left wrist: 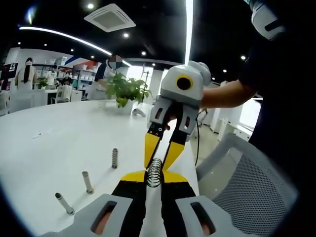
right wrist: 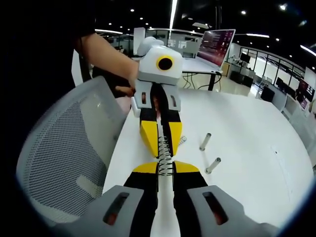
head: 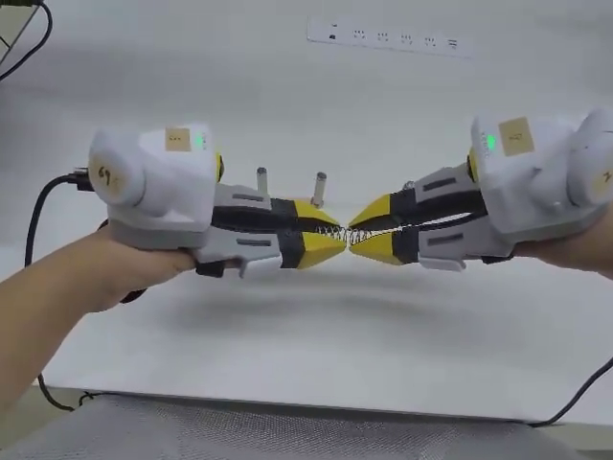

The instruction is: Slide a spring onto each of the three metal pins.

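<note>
Both claws meet tip to tip above the table (head: 287,326). The left gripper (head: 333,242) and right gripper (head: 354,237) are each pinched narrow on one end of the spring (head: 342,235). This reads as a handover or re-grip to line the coil up for threading, though I can't tell how firmly the right one bites. The spring lies roughly level, bridging the two sets of jaw tips clear of the table, with the pins on the far side just beyond: the loaded pin (left wrist: 114,158) already wears a coil, while the bare pin (left wrist: 87,181) and second bare pin (left wrist: 64,203) stand open.
</note>
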Demonstrator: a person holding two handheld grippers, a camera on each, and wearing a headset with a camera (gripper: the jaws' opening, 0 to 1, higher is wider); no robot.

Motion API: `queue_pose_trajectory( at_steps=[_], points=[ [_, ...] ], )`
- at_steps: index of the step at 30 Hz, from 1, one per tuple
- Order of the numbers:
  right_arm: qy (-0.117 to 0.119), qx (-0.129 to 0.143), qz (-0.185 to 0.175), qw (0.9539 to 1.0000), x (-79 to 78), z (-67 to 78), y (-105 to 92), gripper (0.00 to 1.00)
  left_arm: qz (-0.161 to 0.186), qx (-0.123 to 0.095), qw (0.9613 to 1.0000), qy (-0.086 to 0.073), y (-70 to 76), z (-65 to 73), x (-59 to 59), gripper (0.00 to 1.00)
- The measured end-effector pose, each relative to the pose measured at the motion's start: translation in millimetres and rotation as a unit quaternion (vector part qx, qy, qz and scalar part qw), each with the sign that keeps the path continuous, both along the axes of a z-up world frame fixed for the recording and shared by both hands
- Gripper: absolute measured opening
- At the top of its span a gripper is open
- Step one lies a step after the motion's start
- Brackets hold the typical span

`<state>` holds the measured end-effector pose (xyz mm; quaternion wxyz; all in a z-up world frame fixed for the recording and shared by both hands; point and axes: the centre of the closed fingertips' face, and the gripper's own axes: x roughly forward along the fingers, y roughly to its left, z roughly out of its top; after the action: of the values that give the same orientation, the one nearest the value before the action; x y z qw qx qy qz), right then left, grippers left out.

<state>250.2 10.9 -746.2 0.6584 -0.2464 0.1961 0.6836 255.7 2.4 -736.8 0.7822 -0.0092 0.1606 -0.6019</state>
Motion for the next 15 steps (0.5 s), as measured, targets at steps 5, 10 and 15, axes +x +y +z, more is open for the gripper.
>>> queue_pose_trajectory(
  at_steps=[5,10,15],
  points=[
    [0.007,0.000,-0.001,1.0000,-1.8,0.2,-0.6,0.08,-0.004,0.002,1.0000,0.005,-0.8,0.5,-2.8,0.02],
    [0.016,0.000,-0.009,0.9998,-1.9,1.1,-3.9,0.09,-0.007,-0.004,0.9999,0.008,-1.7,3.9,-5.3,0.02],
    [0.011,-0.016,-0.008,0.9998,-3.1,-3.8,-11.5,0.08,-0.011,-0.010,0.9998,0.014,-1.1,6.7,-6.3,0.02]
  ],
)
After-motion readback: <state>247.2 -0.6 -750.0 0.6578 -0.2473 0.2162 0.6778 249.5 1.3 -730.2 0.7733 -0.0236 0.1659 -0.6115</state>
